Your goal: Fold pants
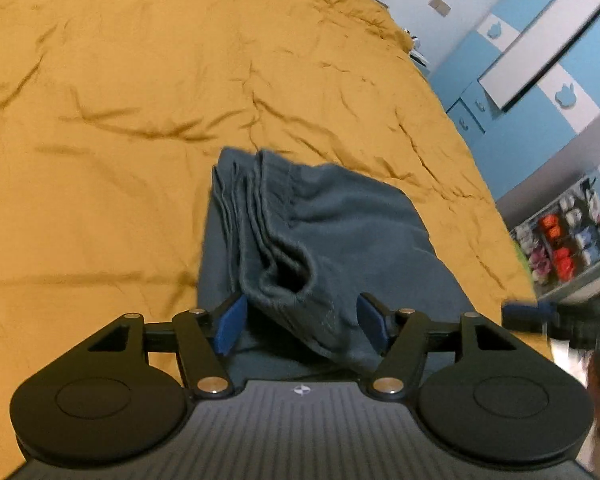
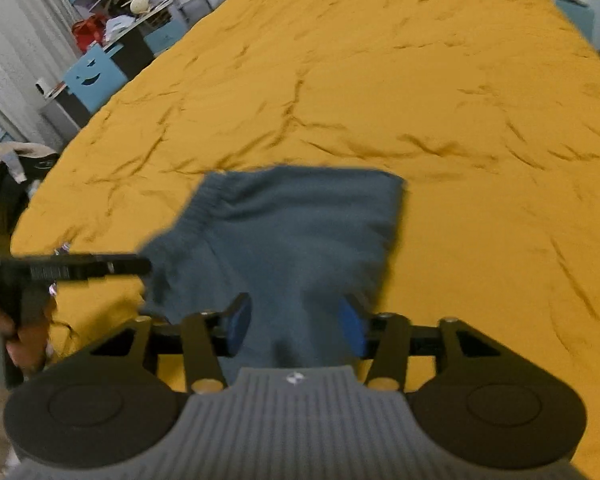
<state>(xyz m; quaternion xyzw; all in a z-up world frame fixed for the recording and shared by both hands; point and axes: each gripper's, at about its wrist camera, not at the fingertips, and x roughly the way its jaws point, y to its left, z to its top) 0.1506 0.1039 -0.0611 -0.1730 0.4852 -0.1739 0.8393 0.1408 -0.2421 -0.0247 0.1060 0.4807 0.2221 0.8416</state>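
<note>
The grey-blue pants lie folded into a small stack on the mustard-yellow bedspread. My left gripper is open, its blue pads on either side of a raised fold at the stack's near edge. In the right wrist view the pants show their ribbed waistband at the left. My right gripper is open, its pads straddling the near edge of the cloth. The left gripper's finger shows at the left of the right wrist view, and the right gripper's finger at the right of the left wrist view.
The yellow bedspread stretches far beyond the pants. Blue and white cupboards and a shelf of toys stand to the right. A blue chair, desk and shelves stand beyond the bed's left edge.
</note>
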